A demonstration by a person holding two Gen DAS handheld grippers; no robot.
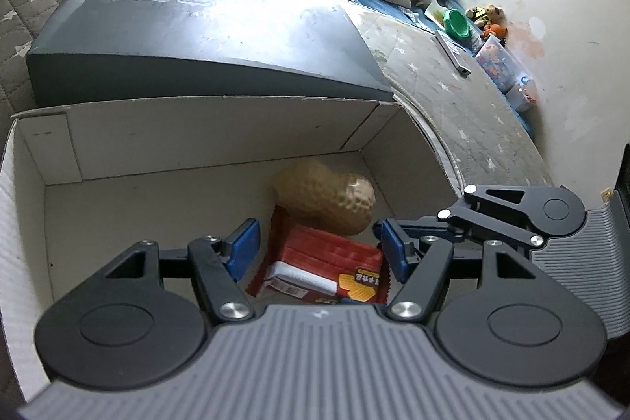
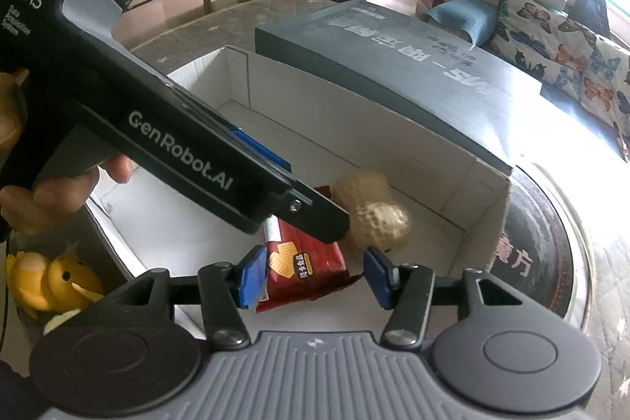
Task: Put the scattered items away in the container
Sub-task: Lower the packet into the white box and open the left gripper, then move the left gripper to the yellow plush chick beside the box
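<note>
Wafer packet [image 2: 305, 272] lies on the floor of the white box [image 1: 220, 136], just beside the peanut toy [image 1: 328, 201]. My right gripper [image 2: 315, 276] stands spread, letting go; my left gripper [image 1: 321, 254] hovers spread above, pinching nothing.

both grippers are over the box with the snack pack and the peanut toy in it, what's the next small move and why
Probably lift both grippers clear of the white box. The red snack pack and peanut toy lie on its floor, and the left gripper and right gripper look open around the pack, not pressing it.
</note>
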